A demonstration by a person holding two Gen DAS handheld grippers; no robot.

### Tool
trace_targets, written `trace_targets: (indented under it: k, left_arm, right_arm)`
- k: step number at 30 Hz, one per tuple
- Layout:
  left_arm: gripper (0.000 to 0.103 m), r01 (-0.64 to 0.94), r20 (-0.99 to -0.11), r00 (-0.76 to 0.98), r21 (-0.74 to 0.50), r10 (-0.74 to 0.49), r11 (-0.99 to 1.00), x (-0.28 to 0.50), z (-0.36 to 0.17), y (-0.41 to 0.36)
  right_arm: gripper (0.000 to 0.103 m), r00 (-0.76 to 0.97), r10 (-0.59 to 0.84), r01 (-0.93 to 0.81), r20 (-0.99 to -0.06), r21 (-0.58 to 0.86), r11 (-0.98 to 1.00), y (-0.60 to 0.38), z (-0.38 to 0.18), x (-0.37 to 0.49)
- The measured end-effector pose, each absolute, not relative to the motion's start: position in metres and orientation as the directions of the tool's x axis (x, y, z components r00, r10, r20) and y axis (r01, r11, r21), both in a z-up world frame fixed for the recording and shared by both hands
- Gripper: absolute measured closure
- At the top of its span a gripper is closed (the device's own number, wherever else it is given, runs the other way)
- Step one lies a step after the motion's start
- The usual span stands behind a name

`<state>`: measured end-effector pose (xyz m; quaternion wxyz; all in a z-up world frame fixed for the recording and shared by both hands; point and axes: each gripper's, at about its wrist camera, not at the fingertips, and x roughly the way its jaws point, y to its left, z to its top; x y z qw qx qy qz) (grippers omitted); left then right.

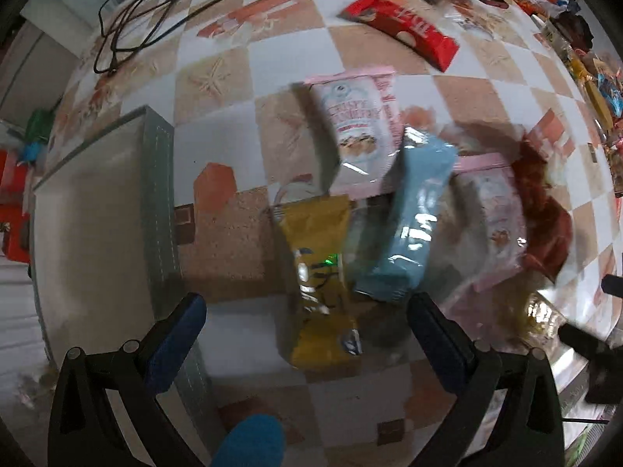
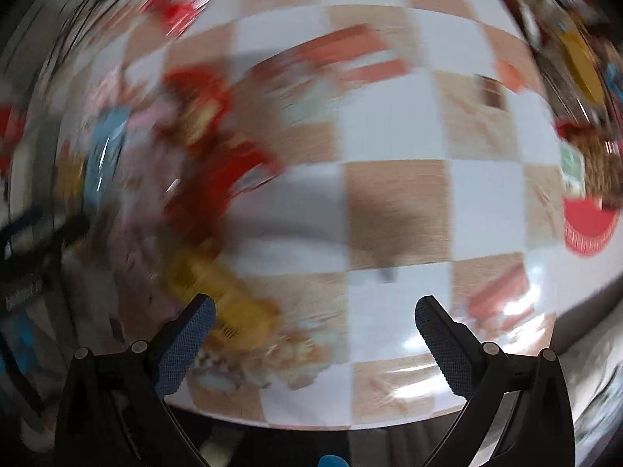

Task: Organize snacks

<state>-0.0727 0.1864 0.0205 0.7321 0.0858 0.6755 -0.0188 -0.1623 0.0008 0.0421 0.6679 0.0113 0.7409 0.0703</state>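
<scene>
A: Several snack packets (image 1: 405, 214) lie heaped mid-bench (image 1: 272, 58) on checkered cloth; a grey box (image 1: 97, 202) stands left, cables (image 1: 132, 19) beyond.

B: Left tool (image 1: 307, 311) and right tool (image 2: 315, 311): both spread wide, empty.

Yellow packet (image 1: 319, 272), pale-blue packet (image 1: 412, 210), seemingly tan-and-white checked tablecloth (image 1: 249, 58)

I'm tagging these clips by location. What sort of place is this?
Probably a home dining or kitchen table: a checked tablecloth with seashell prints, loose snack packets such as the yellow packet, and a charger cable lying about.
</scene>
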Motion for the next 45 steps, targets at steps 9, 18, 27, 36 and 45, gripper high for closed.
trace_targets:
  k: [9, 18, 27, 36, 45]
  left_arm:
    - [0.0, 0.119, -0.998, 0.052, 0.043, 0.037, 0.992, -0.058, 0.003, 0.215]
    - [0.0, 0.11, -0.999, 0.05, 0.013, 0.008, 0.994, -0.058, 0.002, 0.22]
    - [0.039, 0.139, -1.0, -0.011, 0.012, 0.014, 0.99, -0.055, 0.012, 0.202]
    - [0.079, 0.144, -0.997, -0.013, -0.071, -0.07, 0.987, -0.068, 0.034, 0.205]
    - [0.079, 0.182, -0.991, 0.041, -0.117, -0.126, 0.976, -0.092, 0.102, 0.231]
  right_arm:
    - [0.0, -0.138, 0.031, -0.227, -0.99, 0.062, 0.972, 0.04, 0.028, -0.167]
    - [0.0, -0.164, 0.009, -0.218, -0.986, 0.045, 0.975, 0.044, 0.005, -0.136]
    - [0.038, -0.148, 0.012, -0.149, -0.989, 0.035, 0.988, 0.037, 0.024, -0.109]
    - [0.065, -0.145, 0.105, -0.045, -0.984, 0.112, 0.993, 0.013, 0.049, -0.085]
    - [0.065, -0.115, 0.202, 0.021, -0.973, 0.201, 0.979, -0.006, 0.091, -0.085]
